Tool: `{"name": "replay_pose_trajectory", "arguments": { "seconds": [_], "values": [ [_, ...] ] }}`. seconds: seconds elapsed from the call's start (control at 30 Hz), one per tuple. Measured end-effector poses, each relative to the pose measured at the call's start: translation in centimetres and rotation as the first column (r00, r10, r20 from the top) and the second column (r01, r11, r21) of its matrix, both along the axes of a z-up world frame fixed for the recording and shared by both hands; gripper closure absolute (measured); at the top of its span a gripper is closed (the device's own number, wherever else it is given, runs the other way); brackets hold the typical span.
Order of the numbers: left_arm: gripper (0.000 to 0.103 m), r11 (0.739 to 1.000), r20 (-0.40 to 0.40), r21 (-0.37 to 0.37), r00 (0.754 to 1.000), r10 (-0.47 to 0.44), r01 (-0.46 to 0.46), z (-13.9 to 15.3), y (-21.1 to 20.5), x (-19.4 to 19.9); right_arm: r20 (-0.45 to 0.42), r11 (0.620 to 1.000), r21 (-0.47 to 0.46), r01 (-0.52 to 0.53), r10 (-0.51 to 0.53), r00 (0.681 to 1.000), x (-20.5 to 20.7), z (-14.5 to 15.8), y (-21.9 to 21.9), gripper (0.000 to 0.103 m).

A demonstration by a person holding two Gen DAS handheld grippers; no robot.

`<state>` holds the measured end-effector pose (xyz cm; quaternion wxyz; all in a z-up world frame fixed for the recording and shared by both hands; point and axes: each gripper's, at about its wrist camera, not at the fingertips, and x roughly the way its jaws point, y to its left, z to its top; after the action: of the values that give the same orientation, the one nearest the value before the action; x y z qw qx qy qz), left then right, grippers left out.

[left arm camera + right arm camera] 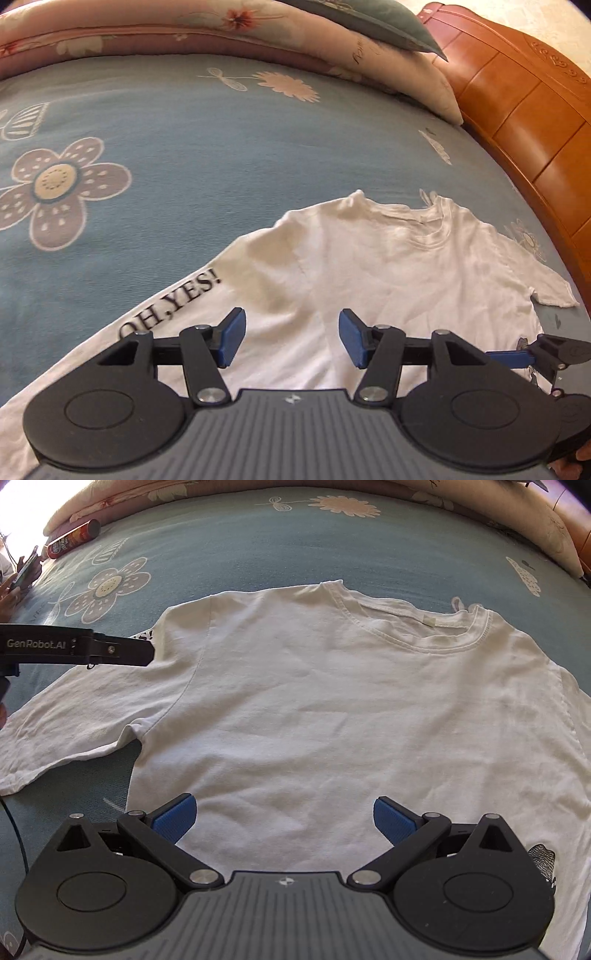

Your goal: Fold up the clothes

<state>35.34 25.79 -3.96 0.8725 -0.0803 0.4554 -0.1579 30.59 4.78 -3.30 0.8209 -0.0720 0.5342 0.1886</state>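
Spread flat on the bed, one white T-shirt lies front down, its collar toward the far side. Going from the left of the right wrist view: one phone held in a person's hand at the edge, one red snack tube lying on its side on the blue flowered bedspread, then the left claw seen side-on above the shirt's left sleeve, where black lettering peeks out. Next comes the shirt's body, and low in the middle the right claw, its two blue pads spread wide with nothing between them, hovering over the lower back of the shirt. At the far right a small dark print shows near the hem.

From the left wrist view, the left claw has its two pads apart and empty above the cloth, with the words "OH,YES!" to its left. Two pillows sit stacked at the orange wooden headboard on the right.
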Motion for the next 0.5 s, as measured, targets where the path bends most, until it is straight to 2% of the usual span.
{"name": "replay_pose_trajectory", "arguments": {
  "seconds": [0.1,0.2,0.33,0.43,0.5],
  "values": [
    [0.047,1.000,-0.001,0.027,1.000,-0.008,0.008,-1.7,-2.1,1.7,0.012,1.000,-0.001,0.006,-0.006,1.000,0.0,-0.1,-1.5,0.000],
    [0.046,0.995,0.014,0.074,0.998,0.063,-0.064,-2.5,-2.0,3.4,-0.003,0.999,0.010,0.041,-0.041,0.999,0.1,-0.6,-3.4,0.000],
    [0.047,0.981,-0.003,0.101,0.986,0.165,-0.164,-1.6,-1.1,5.6,-0.039,0.994,0.028,0.102,-0.101,0.994,0.4,-1.2,-6.2,0.000],
    [0.046,0.987,0.021,0.087,0.991,0.135,-0.136,0.1,-2.2,5.5,-0.039,0.992,0.039,0.118,-0.116,0.992,0.6,-1.0,-8.0,0.000],
    [0.041,0.993,0.027,0.069,0.996,0.089,-0.091,0.7,-3.6,5.1,-0.036,0.992,0.041,0.117,-0.116,0.993,1.0,-1.0,-8.8,0.000]
  ]
}}
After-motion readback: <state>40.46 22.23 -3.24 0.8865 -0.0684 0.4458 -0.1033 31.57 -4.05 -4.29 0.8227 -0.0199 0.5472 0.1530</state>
